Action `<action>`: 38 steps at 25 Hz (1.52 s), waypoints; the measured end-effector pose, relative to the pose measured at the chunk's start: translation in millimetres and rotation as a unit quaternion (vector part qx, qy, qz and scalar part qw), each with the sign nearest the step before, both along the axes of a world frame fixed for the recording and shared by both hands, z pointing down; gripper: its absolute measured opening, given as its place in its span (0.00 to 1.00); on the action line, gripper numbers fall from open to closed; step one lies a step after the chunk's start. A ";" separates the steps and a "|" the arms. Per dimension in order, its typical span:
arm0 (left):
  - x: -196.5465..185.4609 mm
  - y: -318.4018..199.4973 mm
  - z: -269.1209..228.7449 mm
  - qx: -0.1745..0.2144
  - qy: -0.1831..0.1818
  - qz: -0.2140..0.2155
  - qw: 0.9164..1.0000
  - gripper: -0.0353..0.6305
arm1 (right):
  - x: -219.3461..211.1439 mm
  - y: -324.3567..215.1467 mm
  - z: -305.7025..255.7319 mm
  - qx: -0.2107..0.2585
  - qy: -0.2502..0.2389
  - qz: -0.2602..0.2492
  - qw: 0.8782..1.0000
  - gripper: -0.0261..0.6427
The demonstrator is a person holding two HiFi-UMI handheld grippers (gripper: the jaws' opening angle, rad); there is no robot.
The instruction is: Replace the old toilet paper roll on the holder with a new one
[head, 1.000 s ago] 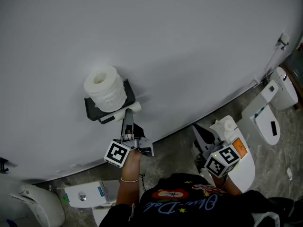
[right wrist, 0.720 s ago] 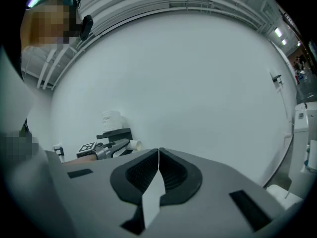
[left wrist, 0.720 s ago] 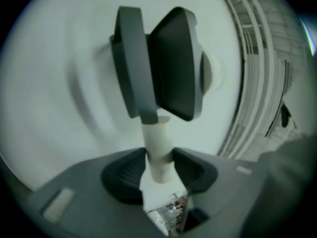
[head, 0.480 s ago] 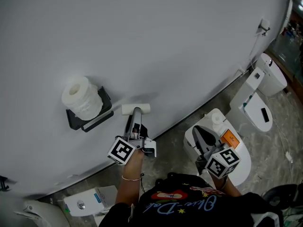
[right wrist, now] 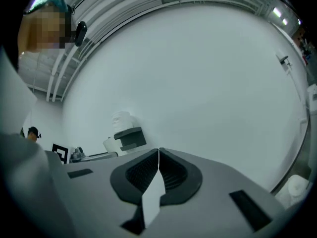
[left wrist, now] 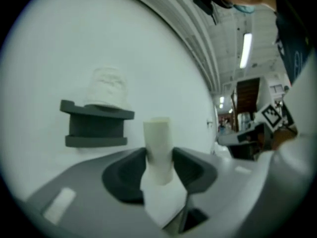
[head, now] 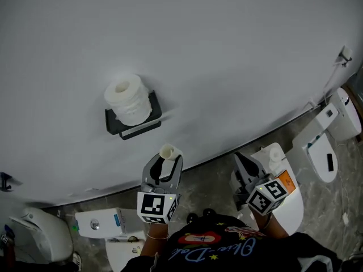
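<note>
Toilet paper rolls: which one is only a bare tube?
The pale cardboard tube in the left gripper; the white roll atop the black wall holder is full.

My black shirt (head: 227, 245) with red and blue lettering, grey left gripper (head: 169, 162) and right gripper (head: 241, 162), black-and-white marker cubes (head: 157, 207), orange label (head: 286, 179) on the right one

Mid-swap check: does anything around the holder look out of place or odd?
The full toilet paper roll stands on end on top of the holder, not hung on it; its lower bar is bare. The empty cardboard tube is clamped in the left gripper, clear of the wall.
</note>
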State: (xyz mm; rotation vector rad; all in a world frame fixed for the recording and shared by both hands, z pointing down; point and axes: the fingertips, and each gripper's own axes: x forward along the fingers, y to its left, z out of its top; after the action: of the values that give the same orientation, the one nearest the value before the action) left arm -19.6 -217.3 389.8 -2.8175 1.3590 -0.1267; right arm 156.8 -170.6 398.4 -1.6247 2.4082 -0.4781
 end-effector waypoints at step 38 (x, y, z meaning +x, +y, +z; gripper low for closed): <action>-103.1 44.3 6.9 -0.018 0.031 -0.129 0.991 0.31 | -254.9 -118.8 -183.4 0.207 0.573 -0.499 0.617 0.27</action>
State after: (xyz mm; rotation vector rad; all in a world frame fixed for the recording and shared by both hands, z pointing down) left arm -122.7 -173.1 396.6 -2.6818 1.7472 -0.0658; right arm -98.1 -289.4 214.9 -0.0207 3.6417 1.4083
